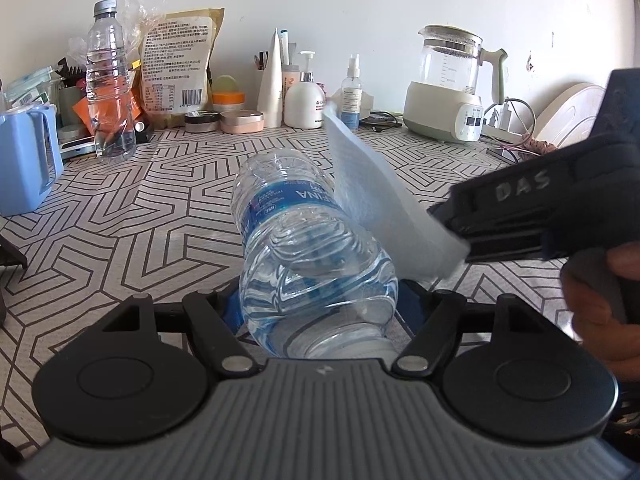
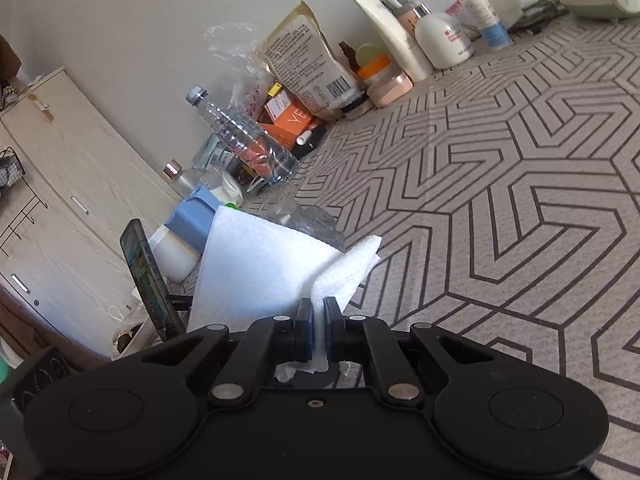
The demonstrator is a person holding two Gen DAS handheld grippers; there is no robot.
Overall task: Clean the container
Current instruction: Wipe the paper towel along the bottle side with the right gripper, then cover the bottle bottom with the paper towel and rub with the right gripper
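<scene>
left hand-held gripper (image 1: pixel 316 312) clamps water bottle (image 1: pixel 308 248) | right hand-held gripper (image 2: pixel 318 320) pinches paper towel (image 2: pixel 260 264), at bottle's 2 o'clock | patterned desk (image 1: pixel 120 208)

Glossy clear plastic bottle (image 1: pixel 308 248), soft embossed, probably paper towel (image 1: pixel 384 200), matt patterned tablecloth (image 1: pixel 140 216)

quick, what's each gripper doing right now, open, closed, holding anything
Left gripper: jaws closed on the clear water bottle, held lying out ahead.
Right gripper: jaws closed on a white paper towel.
</scene>
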